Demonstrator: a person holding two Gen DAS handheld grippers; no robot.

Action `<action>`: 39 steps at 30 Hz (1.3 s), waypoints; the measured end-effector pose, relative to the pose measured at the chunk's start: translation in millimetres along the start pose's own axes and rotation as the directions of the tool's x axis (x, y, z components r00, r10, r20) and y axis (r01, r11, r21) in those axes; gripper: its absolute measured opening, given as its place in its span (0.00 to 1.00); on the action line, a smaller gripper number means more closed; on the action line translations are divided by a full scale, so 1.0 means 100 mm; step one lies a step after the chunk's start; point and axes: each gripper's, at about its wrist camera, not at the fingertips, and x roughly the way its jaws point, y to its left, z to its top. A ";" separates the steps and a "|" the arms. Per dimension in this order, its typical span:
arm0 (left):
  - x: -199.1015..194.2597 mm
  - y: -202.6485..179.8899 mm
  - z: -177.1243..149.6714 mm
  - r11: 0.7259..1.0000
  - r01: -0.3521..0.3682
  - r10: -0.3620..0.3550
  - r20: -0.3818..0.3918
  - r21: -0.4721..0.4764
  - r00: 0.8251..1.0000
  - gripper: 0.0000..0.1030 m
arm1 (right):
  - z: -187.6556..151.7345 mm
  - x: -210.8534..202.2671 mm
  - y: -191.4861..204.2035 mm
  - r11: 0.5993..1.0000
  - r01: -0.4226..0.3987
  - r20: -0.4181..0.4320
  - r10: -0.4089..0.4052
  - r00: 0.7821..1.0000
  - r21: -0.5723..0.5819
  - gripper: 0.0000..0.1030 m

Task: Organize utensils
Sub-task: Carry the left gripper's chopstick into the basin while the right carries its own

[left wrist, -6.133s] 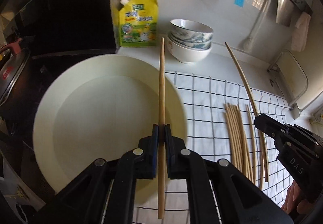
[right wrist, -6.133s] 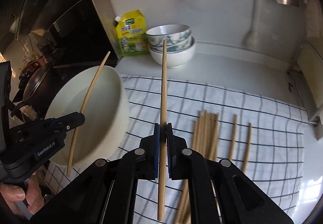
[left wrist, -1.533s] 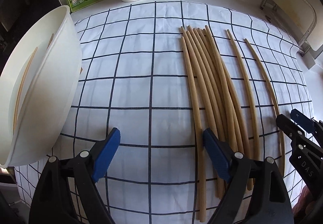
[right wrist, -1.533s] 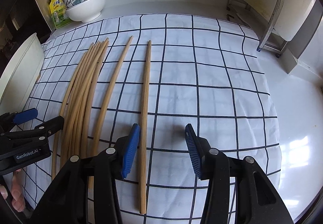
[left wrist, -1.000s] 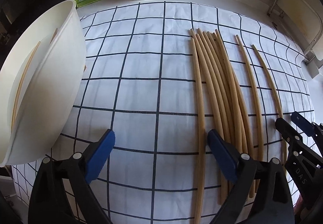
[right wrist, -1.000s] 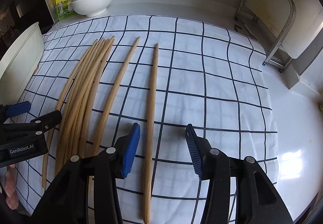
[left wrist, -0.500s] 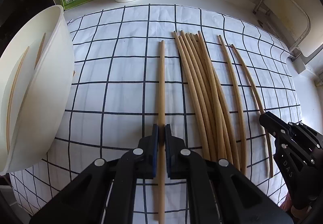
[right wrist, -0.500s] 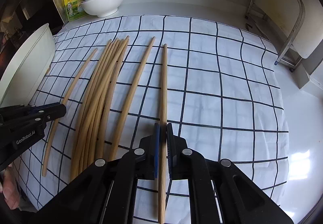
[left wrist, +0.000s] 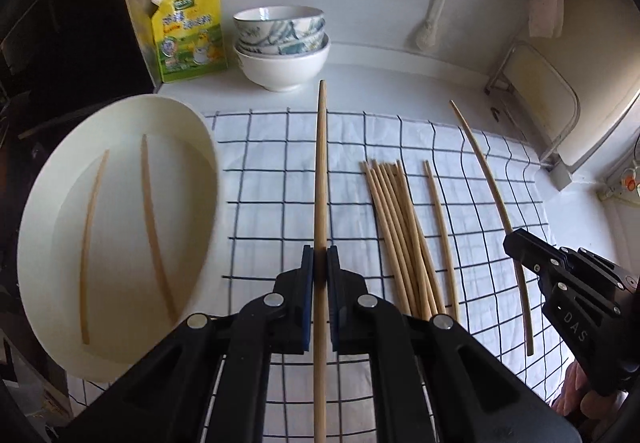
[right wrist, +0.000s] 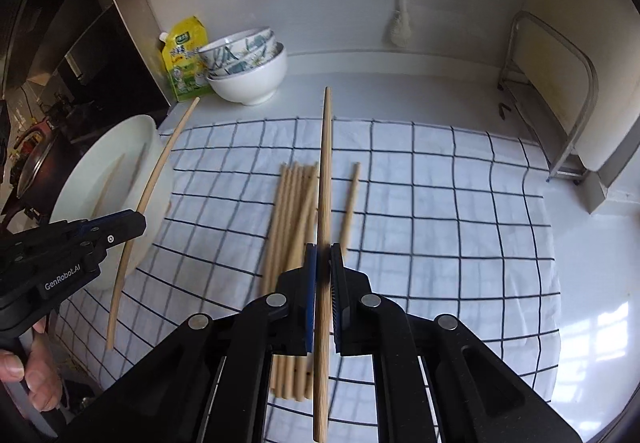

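Chopsticks are the things being sorted on a white worktop (left wrist: 400,63) covered by a white cloth with a dark grid (left wrist: 272,179). Left tongs (left wrist: 320,267) are clamped together on one wooden chopstick (left wrist: 321,171), which runs straight ahead between the blue pads and is lifted clear of the cloth. Right tongs (right wrist: 323,263) are likewise clamped on a second chopstick (right wrist: 325,171), also raised above the cloth. Between the two pairs of tongs, a loose bundle of chopsticks (left wrist: 396,227) lies flat on the cloth, with a single chopstick (left wrist: 440,235) just beside it. Left of the left tongs sits a large white bowl (left wrist: 192,123) with two chopsticks (left wrist: 154,227) lying inside. Ahead, against the wall, stand stacked bowls (left wrist: 284,47) and a yellow pouch (left wrist: 188,31).
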 end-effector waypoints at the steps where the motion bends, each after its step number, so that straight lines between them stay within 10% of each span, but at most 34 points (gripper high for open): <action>1: -0.05 0.11 0.03 1.000 -0.010 0.010 0.012 -0.014 1.000 0.07 | 0.05 -0.02 0.11 1.000 -0.011 0.010 0.011 1.000 -0.016 0.07; 19: -0.27 2.22 0.10 0.968 -0.147 0.157 0.033 -0.204 0.987 0.07 | 0.69 0.73 2.19 0.961 -0.210 -0.087 0.197 0.977 -0.182 0.07; 39: 0.42 2.52 0.11 0.984 -0.091 0.073 -0.119 -0.153 0.990 0.07 | 0.54 1.51 2.65 0.975 -0.181 -0.264 0.143 0.954 -0.127 0.07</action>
